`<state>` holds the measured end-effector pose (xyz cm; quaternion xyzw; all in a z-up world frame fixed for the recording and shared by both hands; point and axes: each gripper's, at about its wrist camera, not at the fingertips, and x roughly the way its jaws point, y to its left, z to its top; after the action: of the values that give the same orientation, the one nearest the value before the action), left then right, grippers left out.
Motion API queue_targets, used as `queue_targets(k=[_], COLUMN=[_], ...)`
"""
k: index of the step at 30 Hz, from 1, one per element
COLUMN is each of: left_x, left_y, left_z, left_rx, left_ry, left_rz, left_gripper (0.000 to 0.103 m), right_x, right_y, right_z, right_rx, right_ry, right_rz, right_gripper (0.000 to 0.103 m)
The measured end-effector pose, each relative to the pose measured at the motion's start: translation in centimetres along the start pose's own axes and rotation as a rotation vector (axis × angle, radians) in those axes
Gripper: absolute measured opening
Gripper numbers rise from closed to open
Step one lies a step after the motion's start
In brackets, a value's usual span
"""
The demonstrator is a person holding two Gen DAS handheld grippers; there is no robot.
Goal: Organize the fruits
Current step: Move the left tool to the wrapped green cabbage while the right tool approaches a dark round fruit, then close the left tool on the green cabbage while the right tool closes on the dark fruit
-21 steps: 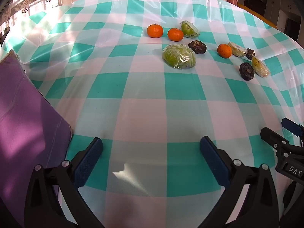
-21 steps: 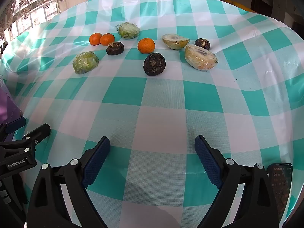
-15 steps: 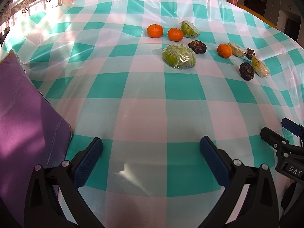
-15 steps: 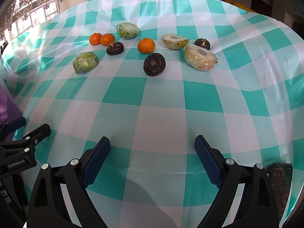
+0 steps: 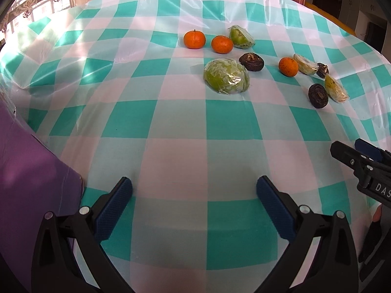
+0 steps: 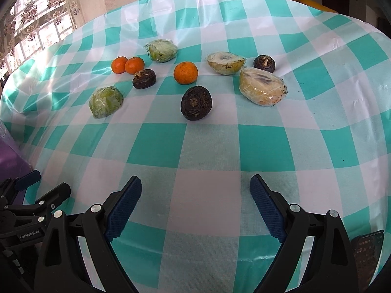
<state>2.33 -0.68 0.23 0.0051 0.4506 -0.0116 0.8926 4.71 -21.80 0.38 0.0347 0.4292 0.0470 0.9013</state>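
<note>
Fruits lie scattered at the far side of a teal-and-white checked tablecloth point(image 5: 171, 122). In the left wrist view: two oranges point(image 5: 194, 39) side by side, a third orange point(image 5: 288, 66), a wrapped green fruit point(image 5: 226, 76), a wrapped green half point(image 5: 240, 37), dark round fruits point(image 5: 251, 61), wrapped yellowish halves point(image 5: 335, 88). In the right wrist view the nearest is a dark fruit point(image 6: 196, 102), with an orange point(image 6: 185, 72) and a wrapped yellow half point(image 6: 261, 86) behind. My left gripper point(image 5: 194, 190) and right gripper point(image 6: 195, 188) are open, empty, well short of the fruit.
A purple sheet point(image 5: 29, 190) lies at the table's left edge beside my left gripper. A dark phone point(image 6: 366, 249) lies at the near right. Each gripper shows at the edge of the other's view, the right gripper point(image 5: 359, 161) to the right.
</note>
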Motion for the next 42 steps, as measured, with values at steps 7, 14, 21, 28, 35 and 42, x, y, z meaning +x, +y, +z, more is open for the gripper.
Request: queue_targets(k=[7,14,21,28,35,42], left_x=[3.1,5.6,7.0,7.4,7.1,6.9], left_y=[-1.5,-1.8,-2.7,-3.5,-3.8,-3.3], left_z=[4.4,8.4,10.6,10.8,10.6,10.7], left_rx=[0.008,-0.005,-0.001,0.019,0.032,0.002], left_ry=[-0.001,-0.026,-0.045,-0.042,-0.052,-0.06], left_rz=[-0.008,-0.018,-0.041,-0.043,-0.046,-0.072], left_gripper=[0.101,0.09,0.08,0.077,0.064,0.062], right_x=[2.9,4.4,4.8,5.1,5.1,4.9], right_y=[0.0,1.1,2.0,3.1,3.8,3.1], right_z=[3.9,5.5,5.8,6.1,6.0,6.0], right_rx=[0.028,-0.013,-0.035,-0.042,-0.057,-0.028], right_ry=[-0.012,0.001,0.003,-0.001,-0.011,-0.019], right_rz=[-0.024,-0.067,-0.094,-0.099,-0.094,-0.033], right_gripper=[0.079,0.073,0.064,0.058,0.04,0.035])
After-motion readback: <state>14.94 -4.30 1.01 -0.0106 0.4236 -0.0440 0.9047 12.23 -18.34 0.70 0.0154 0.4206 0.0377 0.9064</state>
